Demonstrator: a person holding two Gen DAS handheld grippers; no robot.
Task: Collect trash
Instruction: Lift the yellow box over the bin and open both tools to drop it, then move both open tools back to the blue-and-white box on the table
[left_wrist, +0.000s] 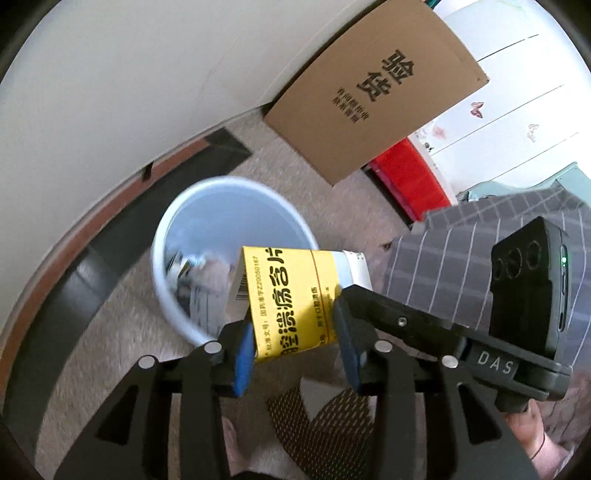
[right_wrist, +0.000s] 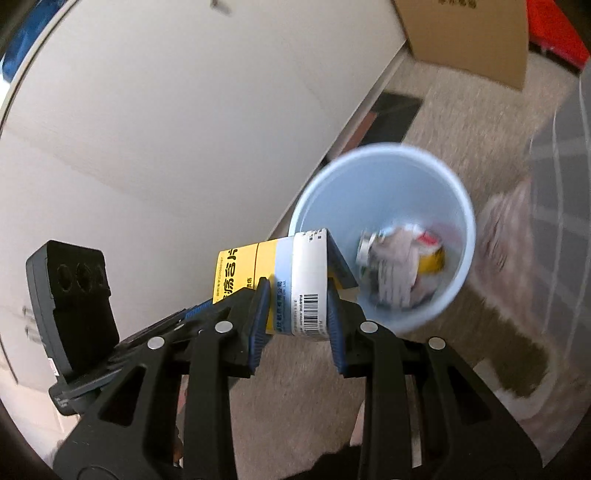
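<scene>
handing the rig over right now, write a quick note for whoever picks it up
Left gripper: shut on the yellow end of the box.
Right gripper: shut on the white end of the same box.
The box is held in the air by both grippers, next to the pale blue bin on the carpet.
Done: some trash already lies in the bin.
Left: bring the box over the opening and release both grippers.

A room in a home: beige carpet (left_wrist: 122, 314), a white wall (left_wrist: 110, 74), a pale blue wastebasket (left_wrist: 162, 236), a cardboard box (left_wrist: 369, 92) and butterfly-decorated white drawers (left_wrist: 517, 110).
</scene>
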